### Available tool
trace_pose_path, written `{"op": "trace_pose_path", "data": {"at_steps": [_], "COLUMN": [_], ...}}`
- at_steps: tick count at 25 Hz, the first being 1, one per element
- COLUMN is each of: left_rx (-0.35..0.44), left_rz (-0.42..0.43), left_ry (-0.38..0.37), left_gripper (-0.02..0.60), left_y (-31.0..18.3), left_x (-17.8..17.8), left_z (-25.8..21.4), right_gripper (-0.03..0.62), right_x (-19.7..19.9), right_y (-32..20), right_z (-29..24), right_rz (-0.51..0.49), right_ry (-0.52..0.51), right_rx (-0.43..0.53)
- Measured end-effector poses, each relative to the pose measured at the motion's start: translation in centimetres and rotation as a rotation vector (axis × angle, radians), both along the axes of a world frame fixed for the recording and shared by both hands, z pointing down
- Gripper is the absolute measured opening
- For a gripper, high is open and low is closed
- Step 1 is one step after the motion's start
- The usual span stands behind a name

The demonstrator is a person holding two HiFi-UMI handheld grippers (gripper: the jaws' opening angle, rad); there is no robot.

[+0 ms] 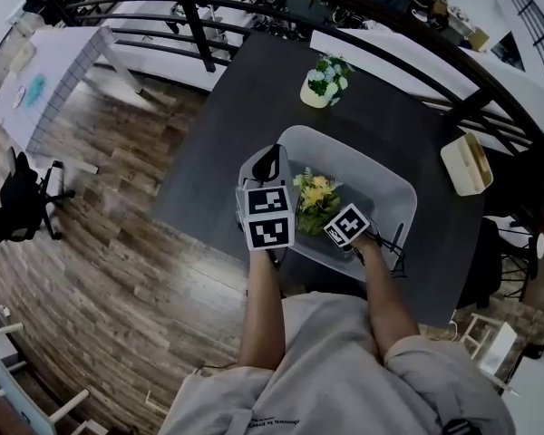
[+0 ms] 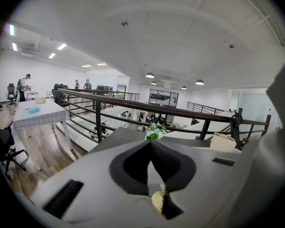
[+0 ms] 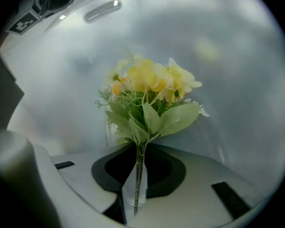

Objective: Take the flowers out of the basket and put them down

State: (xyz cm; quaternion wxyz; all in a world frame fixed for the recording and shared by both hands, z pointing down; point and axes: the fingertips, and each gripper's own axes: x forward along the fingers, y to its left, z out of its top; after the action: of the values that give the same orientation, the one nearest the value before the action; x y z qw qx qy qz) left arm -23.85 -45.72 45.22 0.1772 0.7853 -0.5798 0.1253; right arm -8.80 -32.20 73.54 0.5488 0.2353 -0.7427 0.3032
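Yellow flowers [image 1: 315, 198] lie inside the grey basket [image 1: 381, 184], toward its 8 o'clock side, with the stems pointing to 5 o'clock. The right tool [image 3: 138, 151] has its jaws closed on those stems. The left tool [image 1: 268, 159], jaws together and holding nothing, hangs over the basket's 9 o'clock rim. The basket sits on a dark worktop [image 1: 245, 107]. A potted white bouquet [image 1: 326, 80] stands at its 12 o'clock and a cream box [image 1: 467, 164] at 3 o'clock.
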Motion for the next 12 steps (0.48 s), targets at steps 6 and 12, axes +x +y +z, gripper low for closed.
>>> {"op": "trace_pose_path", "data": {"at_steps": [6, 12], "left_rx": [-0.001, 0.01], "left_rz": [-0.01, -0.024], "left_ry": [-0.017, -0.041], "left_gripper": [0.026, 0.026], "left_y": [0.4, 1.8], "left_x": [-0.7, -1.5], "left_z": [-0.2, -1.3], "right_gripper": [0.066, 0.064], "right_x": [-0.2, -0.2], "right_y": [-0.8, -1.3], "right_z": [-2.1, -5.6], "right_rz": [-0.005, 0.023], "right_ry": [-0.017, -0.038], "right_rx": [0.037, 0.061]}}
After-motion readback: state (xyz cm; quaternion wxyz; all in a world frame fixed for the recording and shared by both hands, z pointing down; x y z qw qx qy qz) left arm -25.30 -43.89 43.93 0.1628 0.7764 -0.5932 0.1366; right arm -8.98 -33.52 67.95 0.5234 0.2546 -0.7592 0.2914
